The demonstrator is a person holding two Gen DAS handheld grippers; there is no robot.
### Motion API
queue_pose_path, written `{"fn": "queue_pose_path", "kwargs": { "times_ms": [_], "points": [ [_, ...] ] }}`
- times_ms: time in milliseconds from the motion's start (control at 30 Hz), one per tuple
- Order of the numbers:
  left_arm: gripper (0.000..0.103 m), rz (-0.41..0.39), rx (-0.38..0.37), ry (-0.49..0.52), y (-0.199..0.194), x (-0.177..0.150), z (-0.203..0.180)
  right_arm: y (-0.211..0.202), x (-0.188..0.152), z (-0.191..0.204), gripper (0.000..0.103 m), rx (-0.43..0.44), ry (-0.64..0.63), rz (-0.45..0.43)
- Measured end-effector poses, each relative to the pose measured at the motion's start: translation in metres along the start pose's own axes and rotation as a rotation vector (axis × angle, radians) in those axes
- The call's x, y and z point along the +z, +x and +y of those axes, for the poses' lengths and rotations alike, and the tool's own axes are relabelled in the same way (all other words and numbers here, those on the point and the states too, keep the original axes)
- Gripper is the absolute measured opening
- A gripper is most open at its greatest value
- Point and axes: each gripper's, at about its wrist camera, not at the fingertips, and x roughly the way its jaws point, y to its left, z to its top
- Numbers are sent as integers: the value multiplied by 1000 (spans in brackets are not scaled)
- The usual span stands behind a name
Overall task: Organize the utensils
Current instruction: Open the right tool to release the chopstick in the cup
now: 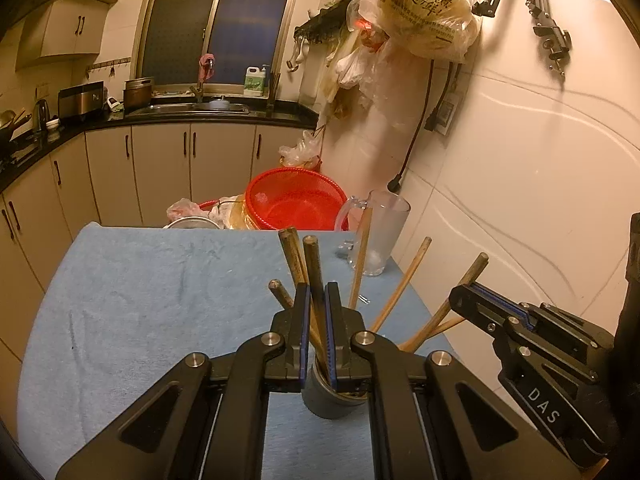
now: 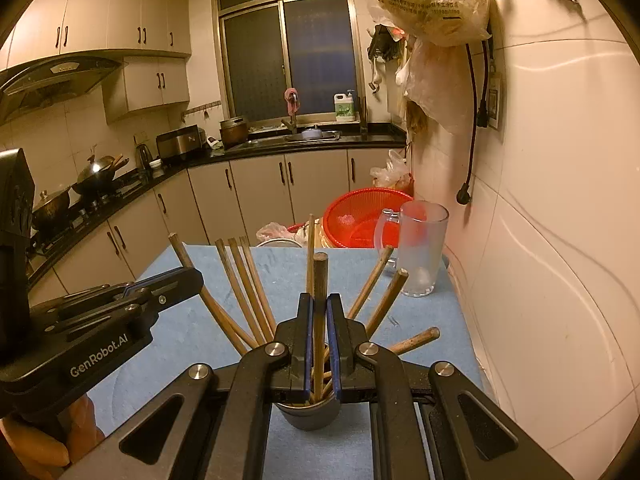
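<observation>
A grey cup (image 1: 326, 402) (image 2: 308, 416) stands on the blue towel (image 1: 140, 300) (image 2: 424, 320) with several wooden chopsticks (image 1: 402, 284) (image 2: 244, 292) fanned out of it. My left gripper (image 1: 317, 292) is shut on one dark chopstick (image 1: 311, 260) just above the cup. It also shows in the right wrist view as the left gripper (image 2: 192, 276), with that stick rising past its tip. My right gripper (image 2: 319, 300) is shut on another upright chopstick (image 2: 320, 276). In the left wrist view the right gripper (image 1: 464, 296) comes in from the right side of the cup.
A frosted glass mug (image 1: 380, 236) (image 2: 422, 252) stands at the towel's far right by the tiled wall. Behind the table sits a red basket (image 1: 296, 200) (image 2: 356, 220) with plastic bags. A hand (image 2: 40, 444) holds the left gripper. Kitchen counters lie beyond.
</observation>
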Motion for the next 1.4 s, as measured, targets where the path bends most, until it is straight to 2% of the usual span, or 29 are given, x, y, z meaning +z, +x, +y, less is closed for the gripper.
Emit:
{"fn": "queue_pose_path", "kwargs": {
  "times_ms": [600,667,733,867,1033,1233,1300,1367,1400],
  "points": [
    [8,5,16,-11,1,-2,7,-6,0,5,9,-3,-15,-7],
    [11,3,17,-11,0,-1,6,-9,1,6,9,-5,-17,-12],
    [19,-5,21,-12,-3,-1,6,-11,2,6,9,-4,-17,-16],
    [22,-13,25,-12,-7,-1,6,-19,3,7,17,-9,-17,-28],
    [23,-24,37,-9,-12,0,5,-28,4,7,20,-16,-19,-38],
    [34,-49,62,-8,-29,-2,8,-41,2,10,33,-32,-22,-49],
    [41,-61,71,-10,-37,-4,11,-46,1,11,40,-41,-22,-51],
    [48,-73,81,-10,-46,-7,14,-52,-1,14,55,-53,-22,-56],
    [54,-84,94,-5,-52,-9,15,-58,-4,17,60,-65,-25,-64]
  ]
}}
